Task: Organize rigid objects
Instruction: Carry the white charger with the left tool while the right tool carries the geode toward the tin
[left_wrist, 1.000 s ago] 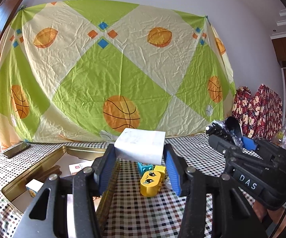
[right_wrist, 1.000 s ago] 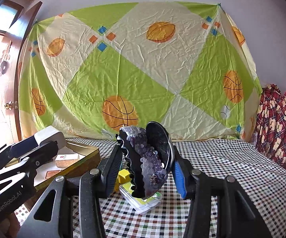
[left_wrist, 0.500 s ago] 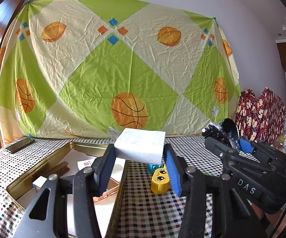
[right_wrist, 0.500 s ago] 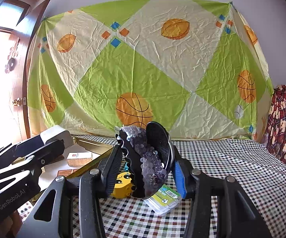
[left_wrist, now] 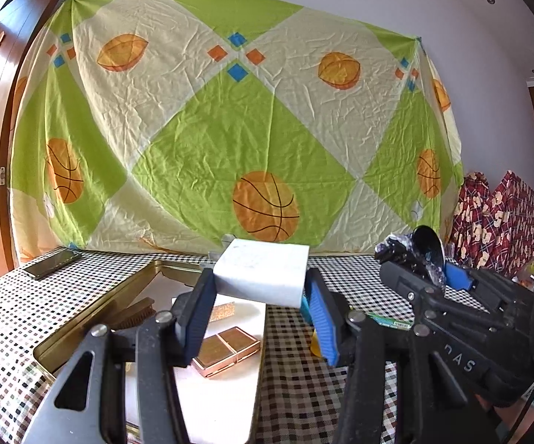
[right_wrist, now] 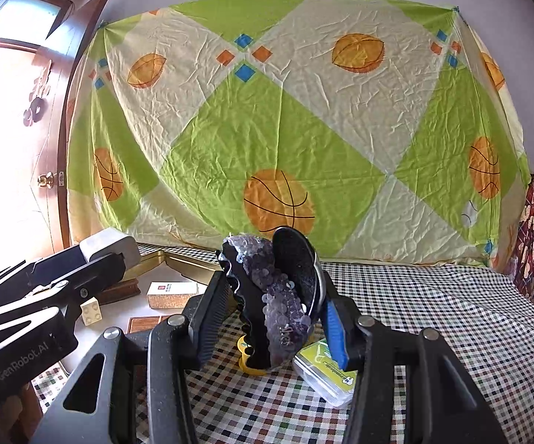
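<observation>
My left gripper is shut on a white rectangular block, held level above the right side of an open gold tin. In the right wrist view the same gripper and block sit at the left, over the tin's rim. My right gripper is shut on a black clip covered in purple sequins, held above the checked tablecloth. Seen from the left wrist, that gripper and the clip are at the right.
The tin holds a rose-gold case, a wooden brush, a small white-and-gold box and a cream brick. A yellow toy and a clear plastic case lie under the right gripper. A phone lies far left.
Both grippers have shifted left across the table with their loads. The left one now hangs over the tin, and the yellow toy has slipped behind its right finger.
</observation>
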Demonstrator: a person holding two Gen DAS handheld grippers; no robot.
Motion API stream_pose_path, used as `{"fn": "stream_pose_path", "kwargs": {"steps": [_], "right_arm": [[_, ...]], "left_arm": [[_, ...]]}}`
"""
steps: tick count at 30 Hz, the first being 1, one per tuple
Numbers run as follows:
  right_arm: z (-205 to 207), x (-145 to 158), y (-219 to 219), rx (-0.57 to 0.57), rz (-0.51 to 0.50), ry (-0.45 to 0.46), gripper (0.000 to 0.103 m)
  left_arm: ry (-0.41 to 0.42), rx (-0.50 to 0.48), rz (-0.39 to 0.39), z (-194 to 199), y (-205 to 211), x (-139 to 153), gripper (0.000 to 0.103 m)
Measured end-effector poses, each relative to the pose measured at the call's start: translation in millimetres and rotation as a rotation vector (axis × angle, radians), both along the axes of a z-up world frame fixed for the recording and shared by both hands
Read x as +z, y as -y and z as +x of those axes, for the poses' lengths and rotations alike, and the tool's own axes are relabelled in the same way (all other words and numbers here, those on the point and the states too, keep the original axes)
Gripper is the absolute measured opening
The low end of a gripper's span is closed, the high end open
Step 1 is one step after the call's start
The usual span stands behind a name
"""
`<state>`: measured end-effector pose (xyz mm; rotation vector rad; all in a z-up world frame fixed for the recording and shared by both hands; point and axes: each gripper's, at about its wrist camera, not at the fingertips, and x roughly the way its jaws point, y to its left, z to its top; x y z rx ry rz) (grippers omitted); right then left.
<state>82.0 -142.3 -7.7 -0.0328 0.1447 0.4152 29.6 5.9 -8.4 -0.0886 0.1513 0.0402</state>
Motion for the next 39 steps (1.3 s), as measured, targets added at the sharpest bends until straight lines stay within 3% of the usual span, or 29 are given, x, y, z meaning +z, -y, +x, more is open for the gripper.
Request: {"fn": "stream_pose_path", "kwargs": {"steps": [39], "right_arm": [[-3, 3, -81, 0.116, -0.083, 0.01, 0.051]], "left_arm": [[-0.016, 0.12, -0.043, -14, -69, -3, 0.049]]}}
